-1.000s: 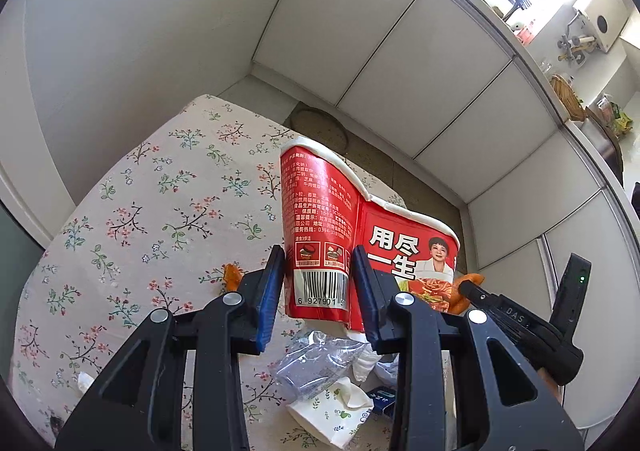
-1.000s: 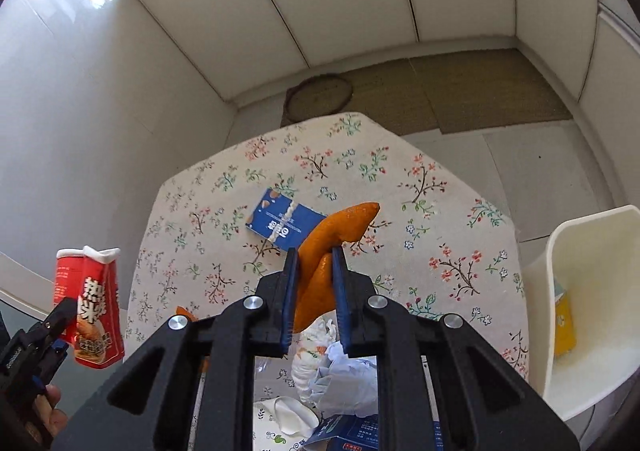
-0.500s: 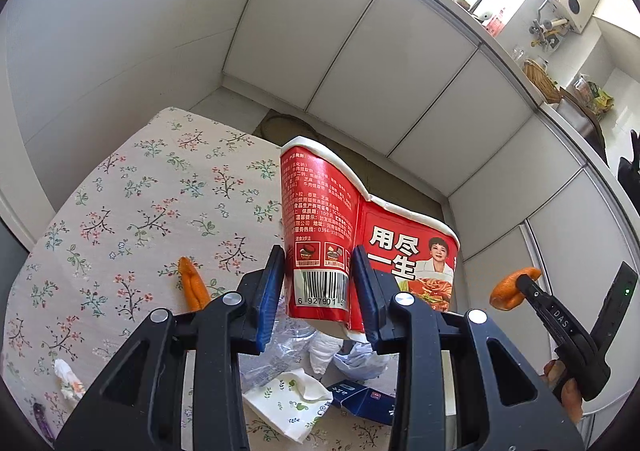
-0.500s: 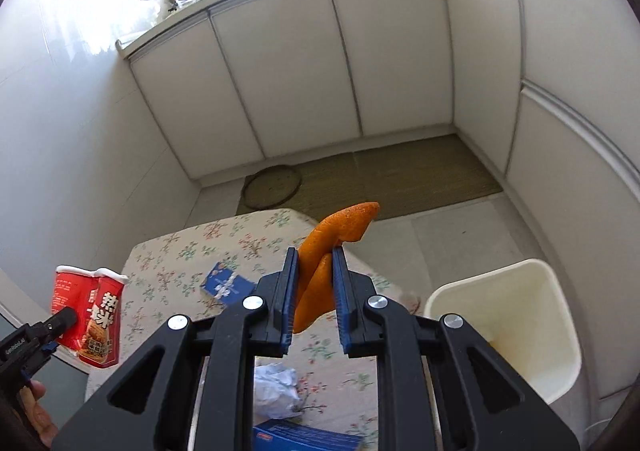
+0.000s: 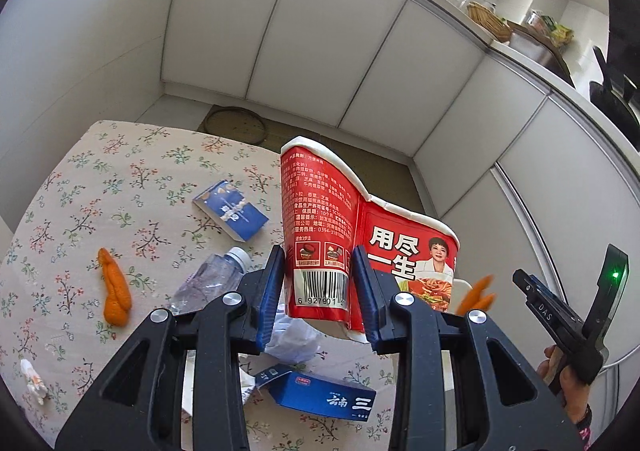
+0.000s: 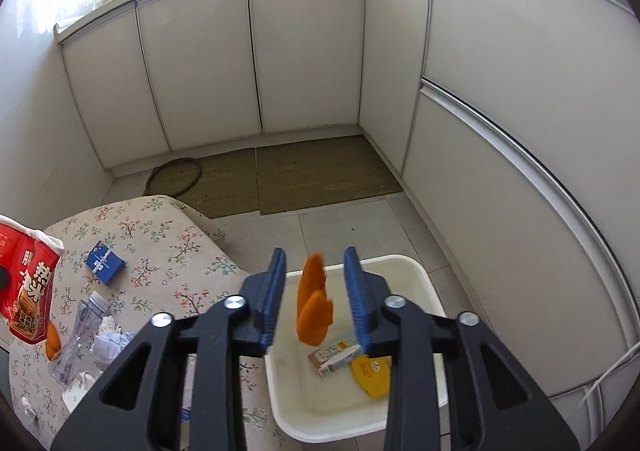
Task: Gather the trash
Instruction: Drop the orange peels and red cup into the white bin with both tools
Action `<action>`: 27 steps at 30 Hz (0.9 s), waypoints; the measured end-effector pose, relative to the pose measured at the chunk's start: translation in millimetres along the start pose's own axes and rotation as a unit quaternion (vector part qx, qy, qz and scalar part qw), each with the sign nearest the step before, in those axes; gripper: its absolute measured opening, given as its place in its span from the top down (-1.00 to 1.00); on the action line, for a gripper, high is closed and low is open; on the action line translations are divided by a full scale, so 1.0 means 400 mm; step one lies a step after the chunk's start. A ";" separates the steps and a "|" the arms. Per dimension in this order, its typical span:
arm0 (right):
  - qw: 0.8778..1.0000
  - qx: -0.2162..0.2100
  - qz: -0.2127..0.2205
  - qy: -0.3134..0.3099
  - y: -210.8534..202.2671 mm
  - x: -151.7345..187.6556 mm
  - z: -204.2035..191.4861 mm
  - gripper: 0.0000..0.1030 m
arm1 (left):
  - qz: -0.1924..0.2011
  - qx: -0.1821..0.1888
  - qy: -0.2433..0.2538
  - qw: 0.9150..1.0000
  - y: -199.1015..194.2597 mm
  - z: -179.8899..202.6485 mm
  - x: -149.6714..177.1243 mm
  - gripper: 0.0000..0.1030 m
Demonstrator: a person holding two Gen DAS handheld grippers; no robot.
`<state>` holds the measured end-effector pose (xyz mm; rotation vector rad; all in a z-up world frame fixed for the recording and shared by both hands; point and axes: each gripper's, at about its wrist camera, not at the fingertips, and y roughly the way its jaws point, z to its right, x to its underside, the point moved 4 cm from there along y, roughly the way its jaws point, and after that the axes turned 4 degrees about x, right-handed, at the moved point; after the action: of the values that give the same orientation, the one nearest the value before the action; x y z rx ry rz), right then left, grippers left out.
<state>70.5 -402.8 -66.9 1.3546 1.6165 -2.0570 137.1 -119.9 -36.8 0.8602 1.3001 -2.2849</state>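
Note:
My left gripper (image 5: 318, 291) is shut on a crushed red instant-noodle cup (image 5: 320, 247) and holds it above the floral table (image 5: 120, 179). The cup also shows at the left of the right wrist view (image 6: 28, 287). My right gripper (image 6: 316, 291) is open above the white bin (image 6: 416, 271). An orange peel (image 6: 312, 305) hangs blurred between its fingers, touching neither, over the bin. In the left wrist view the peel (image 5: 476, 295) is a blur left of the right gripper.
On the table lie another orange peel (image 5: 114, 289), a clear plastic bottle (image 5: 212, 279), two blue boxes (image 5: 230, 209) (image 5: 324, 397), crumpled tissue (image 5: 290, 339) and a small scrap (image 5: 32, 381). The bin holds a small carton (image 6: 334, 357) and a yellow wrapper (image 6: 372, 375). White cabinets surround a brown mat (image 6: 320, 175).
My right gripper moved from above the table to over the bin and opened, letting go of the orange peel. My left gripper kept its hold on the cup.

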 end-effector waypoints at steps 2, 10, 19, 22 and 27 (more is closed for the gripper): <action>1.000 0.009 0.012 0.012 -0.018 0.001 0.040 -0.09 | -0.003 0.003 0.010 1.000 0.013 0.030 0.010 0.36; 0.994 0.064 0.072 0.050 -0.084 -0.012 0.169 -0.62 | -0.006 0.022 0.058 0.998 0.059 0.182 0.046 0.35; 0.978 0.162 0.119 0.061 -0.141 -0.013 0.300 -0.83 | -0.039 0.058 0.082 0.994 0.164 0.346 0.103 0.35; 0.976 0.175 0.115 0.058 -0.139 -0.006 0.326 -0.84 | -0.055 0.065 0.088 0.992 0.206 0.392 0.129 0.34; 0.973 0.192 0.112 0.057 -0.130 0.002 0.363 -0.84 | -0.076 0.069 0.108 0.989 0.280 0.459 0.154 0.36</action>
<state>-39.8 -505.8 -35.0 1.7150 1.0709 -2.2608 97.5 -336.3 -78.0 1.1197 1.3492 -2.4803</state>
